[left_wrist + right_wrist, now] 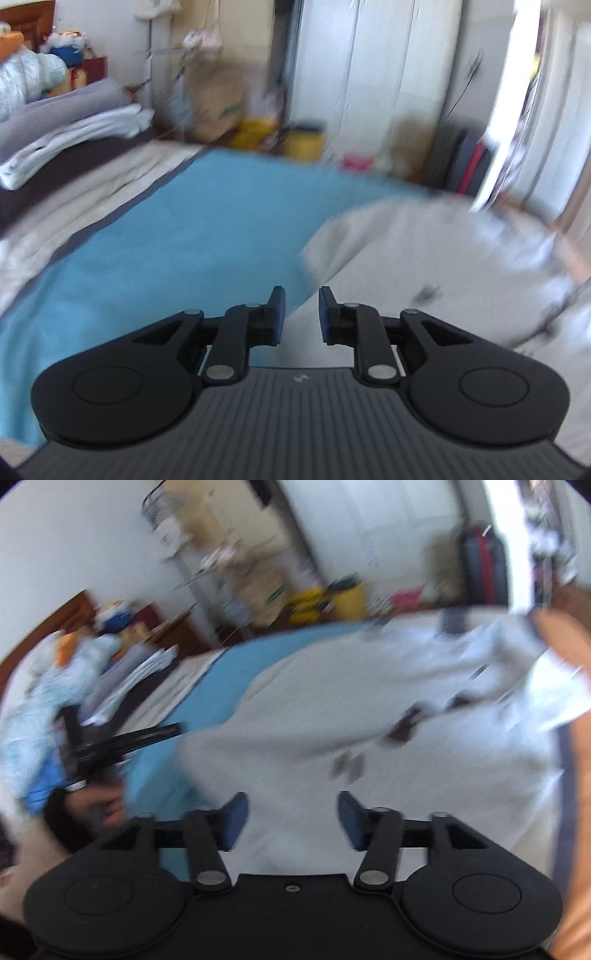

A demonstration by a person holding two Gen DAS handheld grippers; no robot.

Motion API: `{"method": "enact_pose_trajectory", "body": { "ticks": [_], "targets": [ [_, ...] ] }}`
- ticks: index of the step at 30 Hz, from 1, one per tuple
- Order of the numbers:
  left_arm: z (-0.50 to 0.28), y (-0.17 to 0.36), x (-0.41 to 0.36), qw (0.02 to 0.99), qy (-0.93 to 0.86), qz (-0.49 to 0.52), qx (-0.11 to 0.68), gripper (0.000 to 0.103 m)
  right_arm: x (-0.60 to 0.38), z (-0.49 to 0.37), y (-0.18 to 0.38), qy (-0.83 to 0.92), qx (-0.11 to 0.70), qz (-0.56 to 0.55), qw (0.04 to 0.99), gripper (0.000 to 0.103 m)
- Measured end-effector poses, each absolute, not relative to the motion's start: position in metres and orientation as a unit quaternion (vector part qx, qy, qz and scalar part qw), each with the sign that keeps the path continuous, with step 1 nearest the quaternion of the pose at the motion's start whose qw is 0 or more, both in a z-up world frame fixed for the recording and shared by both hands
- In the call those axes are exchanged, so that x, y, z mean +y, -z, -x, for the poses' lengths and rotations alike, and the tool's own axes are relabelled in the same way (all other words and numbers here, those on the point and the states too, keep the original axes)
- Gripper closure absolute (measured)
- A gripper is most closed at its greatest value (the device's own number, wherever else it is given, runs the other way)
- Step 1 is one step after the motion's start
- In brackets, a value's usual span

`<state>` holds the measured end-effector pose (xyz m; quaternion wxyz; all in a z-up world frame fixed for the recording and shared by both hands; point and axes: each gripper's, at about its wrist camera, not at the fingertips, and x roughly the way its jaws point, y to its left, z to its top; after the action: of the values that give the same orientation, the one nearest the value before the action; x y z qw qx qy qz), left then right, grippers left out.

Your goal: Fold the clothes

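A light grey garment (pixel 424 258) with small dark marks lies spread on a blue sheet (pixel 166 229) that covers the bed. Both views are blurred by motion. My left gripper (pixel 302 314) hovers open above the garment's left edge, nothing between its blue pads. In the right wrist view the same grey garment (pixel 332 720) fills the middle, and my right gripper (pixel 291 819) stands wide open above its near part, holding nothing. At the left of that view a hand (pixel 96 805) holds the other gripper's black handle.
Folded white and grey bedding (pixel 74 129) is stacked at the bed's far left. Yellow tubs (pixel 303 142) and boxes stand on the floor beyond the bed, before white wardrobe doors (pixel 369 74). An orange cloth (pixel 576 738) borders the right edge.
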<state>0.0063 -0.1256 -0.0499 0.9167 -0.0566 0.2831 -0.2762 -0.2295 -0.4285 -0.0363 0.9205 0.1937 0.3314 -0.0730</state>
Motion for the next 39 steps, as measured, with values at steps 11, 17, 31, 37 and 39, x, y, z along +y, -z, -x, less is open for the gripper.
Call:
{"method": "enact_pose_trajectory", "body": {
  "ticks": [11, 17, 31, 37, 39],
  "targets": [
    [0.015, 0.092, -0.197, 0.742, 0.509, 0.101, 0.425, 0.053, -0.574, 0.252, 0.113, 0.267, 0.402, -0.368, 0.795, 0.040],
    [0.021, 0.114, -0.223, 0.713, 0.524, 0.058, 0.462, 0.052, -0.586, 0.241, 0.146, 0.210, 0.410, -0.442, 0.770, 0.041],
    [0.009, 0.111, -0.223, 0.772, 0.457, 0.008, 0.441, 0.047, -0.509, 0.322, 0.032, 0.360, 0.360, -0.230, 0.830, 0.099],
    [0.002, 0.111, -0.236, 0.772, 0.461, 0.000, 0.438, 0.047, -0.500, 0.309, 0.007, 0.404, 0.378, -0.200, 0.809, 0.079],
    [0.000, 0.112, -0.240, 0.772, 0.462, -0.003, 0.437, 0.047, -0.512, 0.299, -0.008, 0.387, 0.362, -0.195, 0.825, 0.056]
  ]
}}
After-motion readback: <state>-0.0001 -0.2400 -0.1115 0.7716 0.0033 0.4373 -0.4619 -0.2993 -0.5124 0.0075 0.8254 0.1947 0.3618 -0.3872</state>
